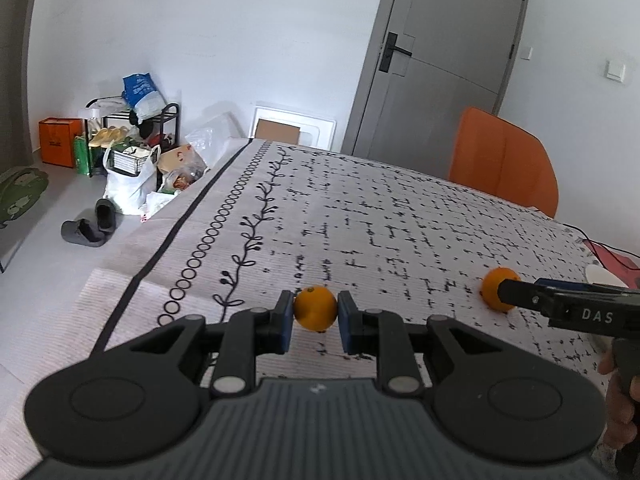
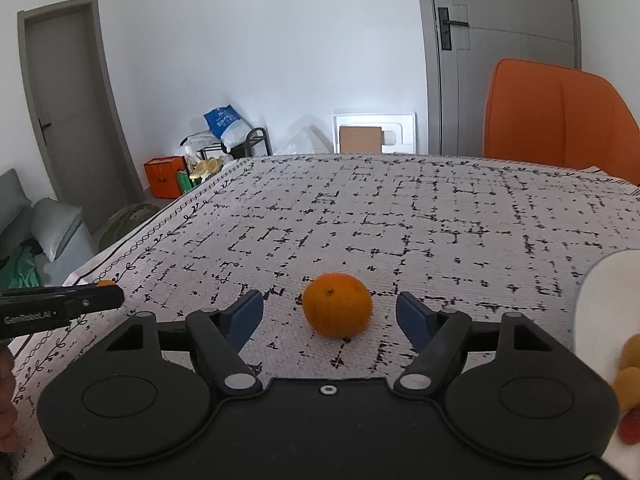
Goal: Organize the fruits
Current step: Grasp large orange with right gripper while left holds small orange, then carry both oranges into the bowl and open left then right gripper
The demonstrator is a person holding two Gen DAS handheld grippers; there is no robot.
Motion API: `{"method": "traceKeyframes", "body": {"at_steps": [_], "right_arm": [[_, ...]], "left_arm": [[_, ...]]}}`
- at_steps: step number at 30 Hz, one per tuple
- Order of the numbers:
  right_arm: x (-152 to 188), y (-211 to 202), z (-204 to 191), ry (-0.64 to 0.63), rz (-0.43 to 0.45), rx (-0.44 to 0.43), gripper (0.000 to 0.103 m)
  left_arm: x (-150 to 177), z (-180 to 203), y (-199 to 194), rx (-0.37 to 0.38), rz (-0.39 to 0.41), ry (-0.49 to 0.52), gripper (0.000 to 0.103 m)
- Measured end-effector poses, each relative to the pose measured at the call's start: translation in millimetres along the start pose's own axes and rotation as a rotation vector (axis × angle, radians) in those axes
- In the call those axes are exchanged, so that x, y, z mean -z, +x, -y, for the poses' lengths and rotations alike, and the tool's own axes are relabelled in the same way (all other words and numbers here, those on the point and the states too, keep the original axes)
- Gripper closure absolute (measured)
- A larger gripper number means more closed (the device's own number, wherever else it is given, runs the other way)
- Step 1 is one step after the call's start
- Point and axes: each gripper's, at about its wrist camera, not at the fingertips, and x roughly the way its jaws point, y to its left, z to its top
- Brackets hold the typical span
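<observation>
In the left wrist view, my left gripper [image 1: 315, 315] is shut on a small orange [image 1: 315, 307], its blue pads touching both sides, just above the patterned tablecloth [image 1: 360, 216]. My right gripper [image 1: 505, 292] shows at the right beside a second orange [image 1: 491, 286]. In the right wrist view, my right gripper [image 2: 331, 312] is open, its fingers wide on either side of that orange [image 2: 337, 310], which rests on the cloth. My left gripper [image 2: 116, 294] reaches in from the left, with a sliver of its orange [image 2: 105, 282] showing.
A white plate [image 2: 600, 304] with several small orange and red fruits [image 2: 630, 376] sits at the right edge. An orange chair [image 2: 560, 120] stands behind the table. Bags, a rack and slippers [image 1: 90, 224] lie on the floor at the left.
</observation>
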Motion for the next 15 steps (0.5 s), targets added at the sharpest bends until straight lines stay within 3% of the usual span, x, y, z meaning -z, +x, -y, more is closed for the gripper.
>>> {"method": "traceKeyframes", "body": {"at_steps": [3, 5, 15], "right_arm": [[-1.7, 8.3, -0.1, -0.007, 0.0, 0.027, 0.033], [-1.6, 15.3, 3.2, 0.004, -0.027, 0.017, 0.063], [4.9, -19.7, 16.3, 0.038, 0.015, 0.023, 0.064]], "left_arm": [[-2.1, -1.2, 0.3, -0.002, 0.003, -0.007, 0.081], [-3.1, 0.2, -1.5, 0.003, 0.004, -0.003, 0.081], [-3.0, 22.9, -5.5, 0.041, 0.015, 0.029, 0.081]]}}
